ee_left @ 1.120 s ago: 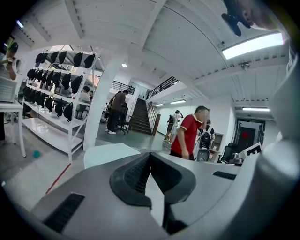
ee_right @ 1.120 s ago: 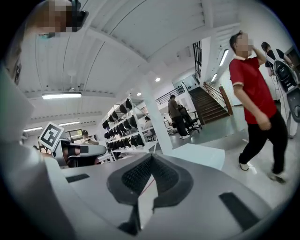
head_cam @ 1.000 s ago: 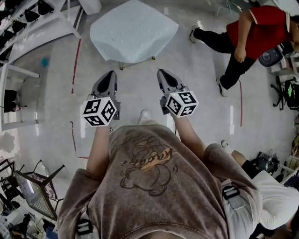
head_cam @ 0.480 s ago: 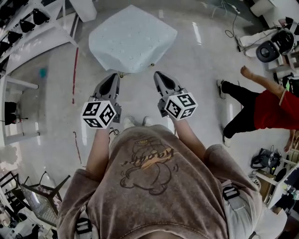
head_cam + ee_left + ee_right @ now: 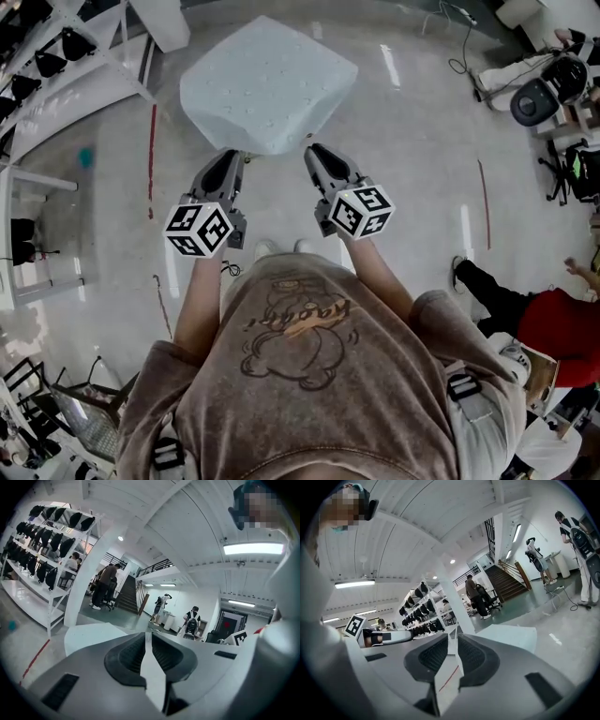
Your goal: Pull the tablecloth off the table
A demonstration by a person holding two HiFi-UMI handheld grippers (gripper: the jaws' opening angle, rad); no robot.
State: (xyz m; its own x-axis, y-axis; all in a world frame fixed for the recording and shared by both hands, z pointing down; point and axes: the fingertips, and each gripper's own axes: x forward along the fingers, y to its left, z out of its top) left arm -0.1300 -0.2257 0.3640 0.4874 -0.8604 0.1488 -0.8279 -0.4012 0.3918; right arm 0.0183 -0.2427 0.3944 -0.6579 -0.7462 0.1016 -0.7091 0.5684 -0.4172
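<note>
1. We hold the left gripper (image 5: 228, 157) and the right gripper (image 5: 314, 150) side by side, both aimed at the tablecloth (image 5: 267, 80).
2. The pale cloth lies draped over the counter, hiding its top.
3. The left fingers (image 5: 133, 656) are closed together on nothing.
4. The right fingers (image 5: 471, 656) have just been opening to a narrow gap, with nothing between them.
5. Both tips are near the cloth's near edge.
</note>
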